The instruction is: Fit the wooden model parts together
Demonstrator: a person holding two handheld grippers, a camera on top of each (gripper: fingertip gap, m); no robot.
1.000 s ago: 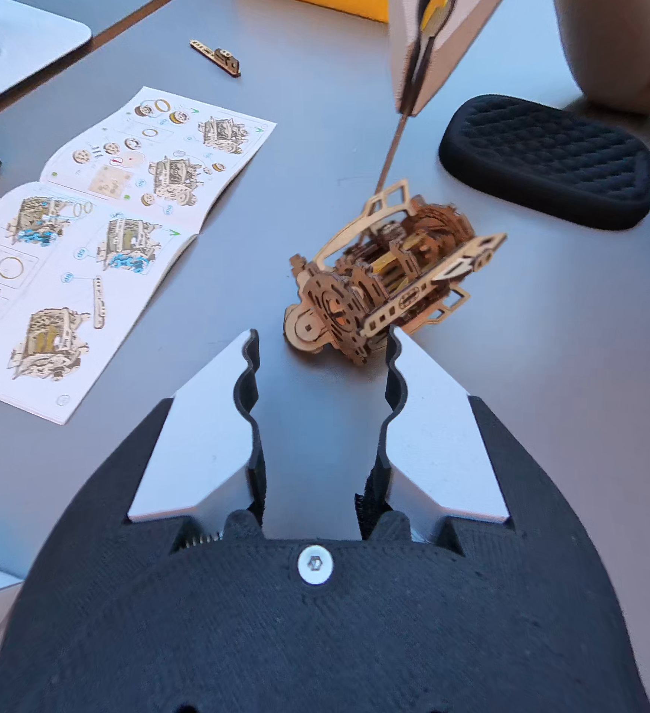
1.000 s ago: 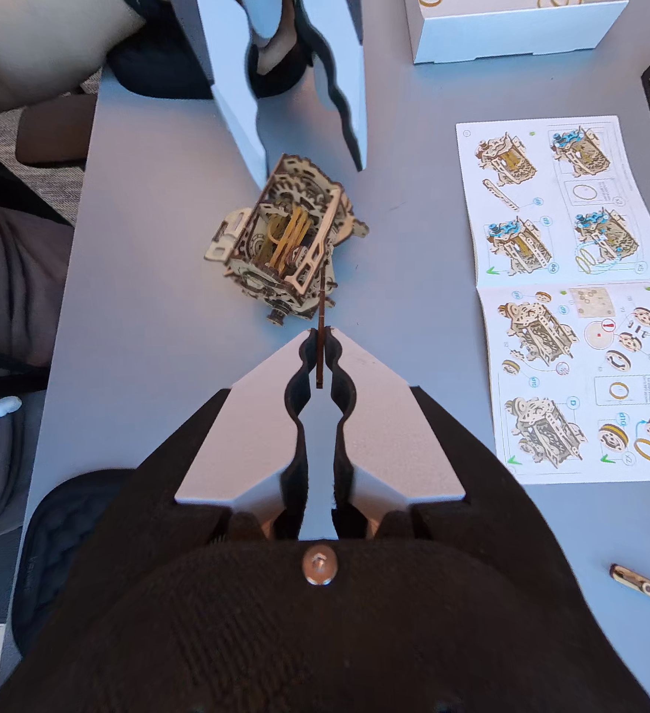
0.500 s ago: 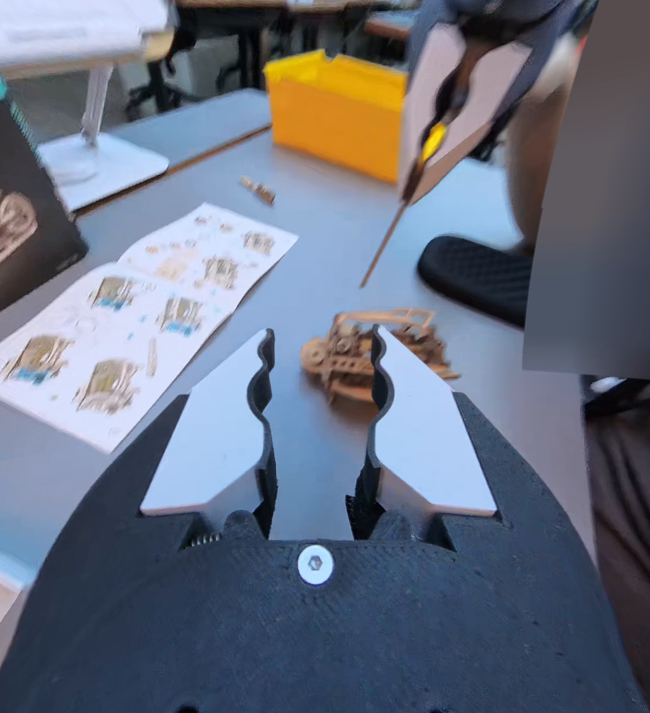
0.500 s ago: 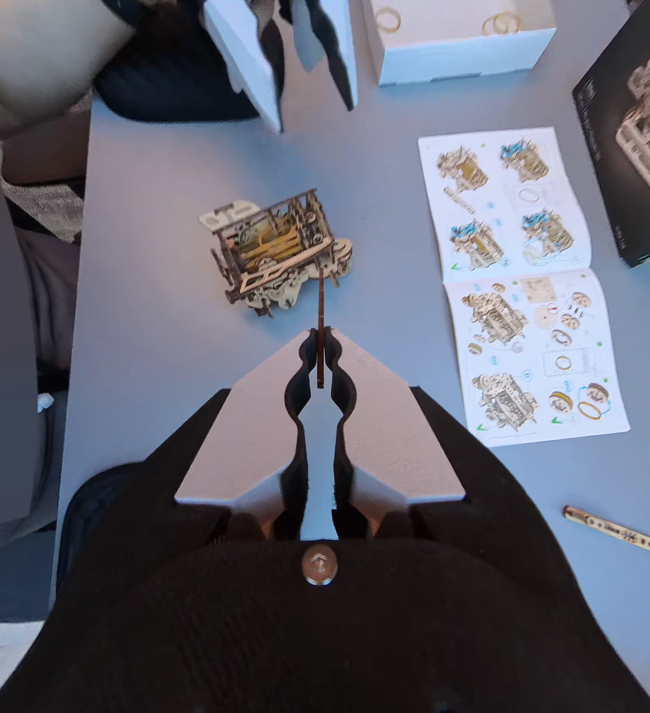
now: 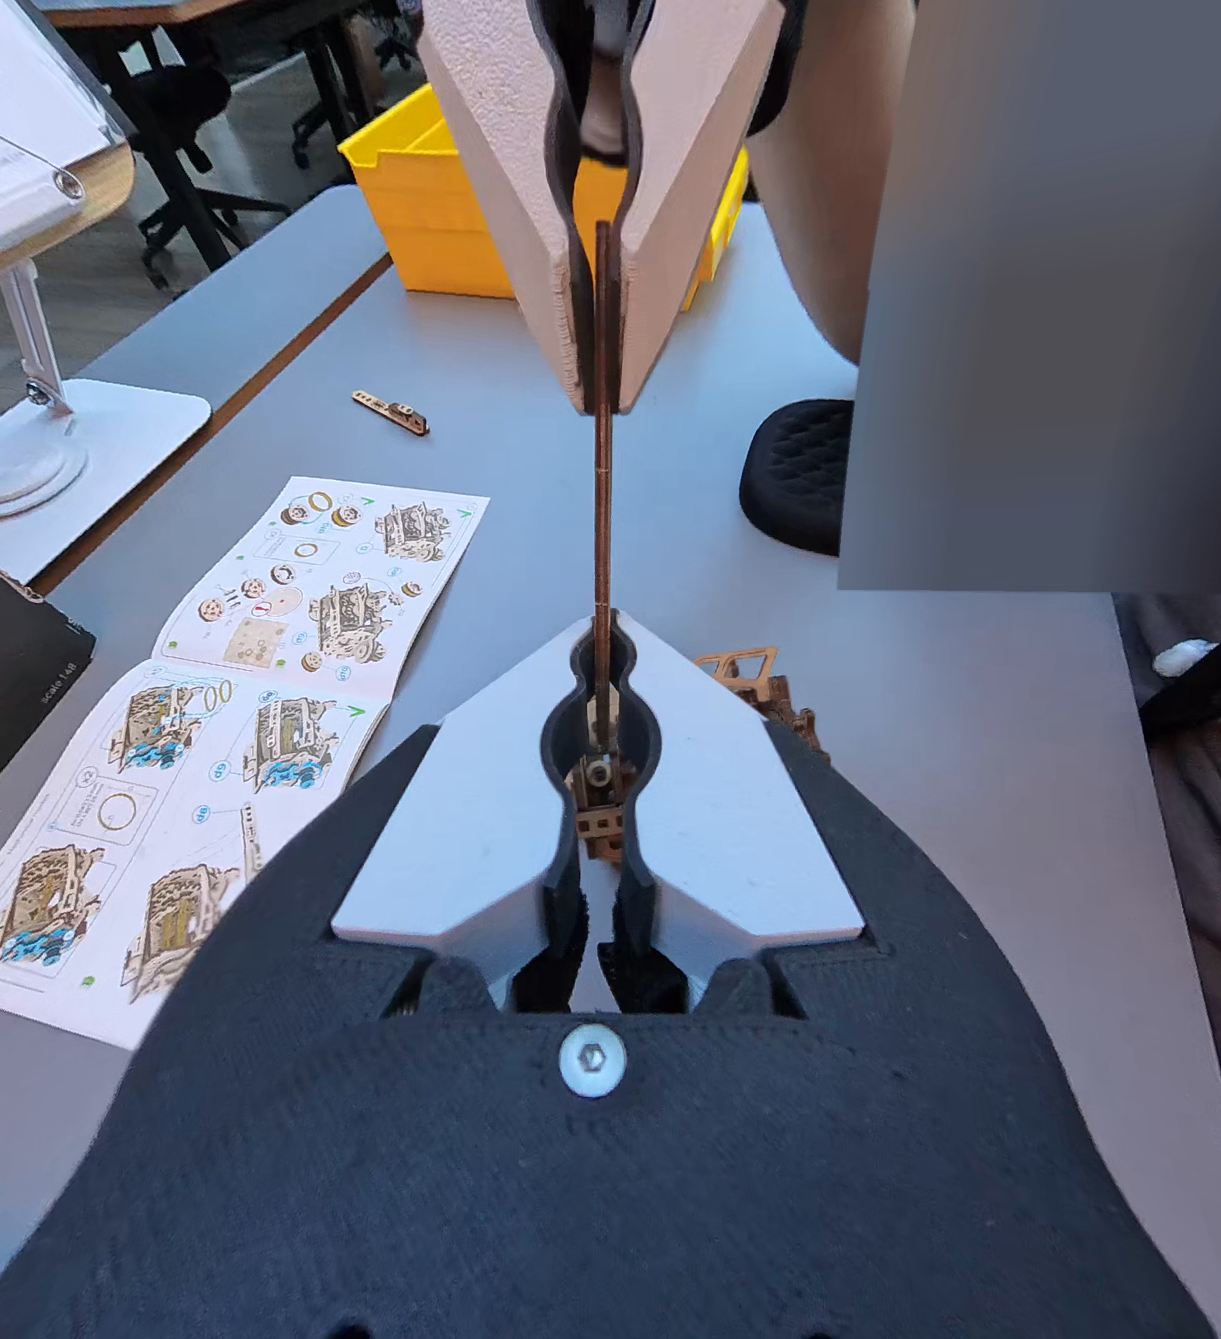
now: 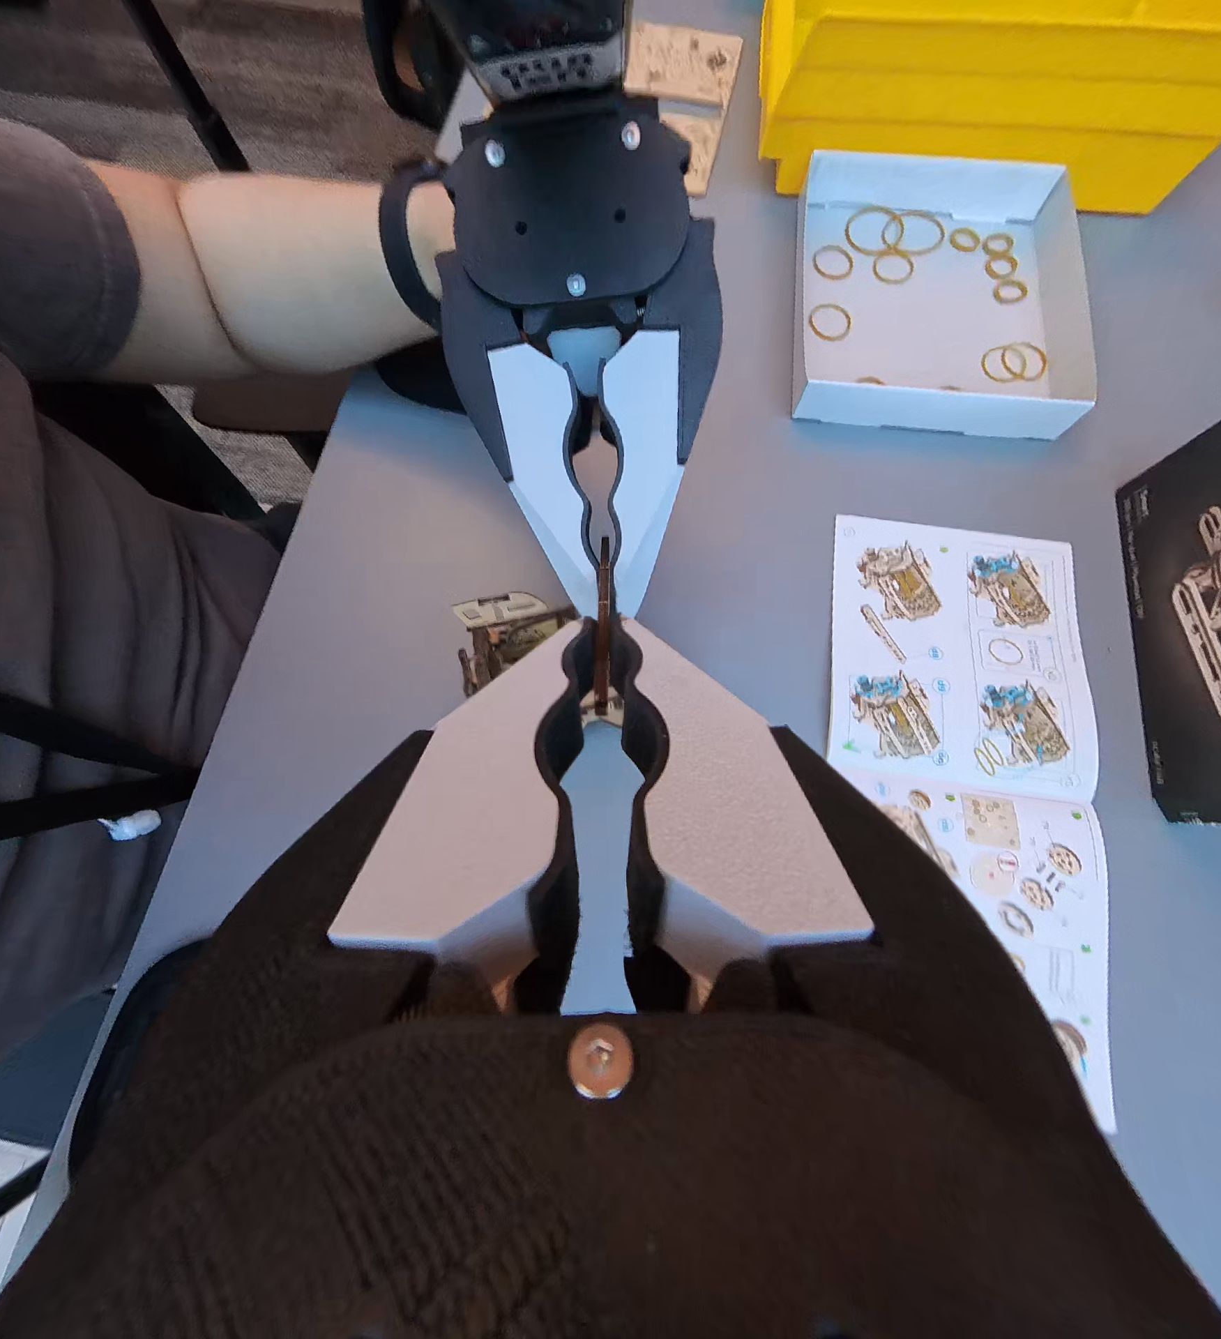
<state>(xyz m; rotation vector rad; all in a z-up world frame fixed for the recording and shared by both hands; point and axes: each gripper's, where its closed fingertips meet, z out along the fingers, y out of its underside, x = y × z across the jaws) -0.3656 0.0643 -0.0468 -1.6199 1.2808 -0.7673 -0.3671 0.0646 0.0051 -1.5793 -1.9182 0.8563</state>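
A thin wooden strip (image 5: 601, 507) bridges both hand-held grippers, right (image 5: 598, 406) and left (image 5: 600, 627), each clamped on one end; the model (image 6: 498, 637) sits on the counter (image 5: 919, 724) below them.

A smooth grey table (image 5: 955, 833) fills the foreground, with a second grey table (image 5: 245, 290) butted against it along a brown wooden edge. Black metal chair and desk legs (image 5: 180, 174) stand on grey-brown carpeted floor (image 5: 93, 268) beyond. Warm light falls across the tabletops from the far side.
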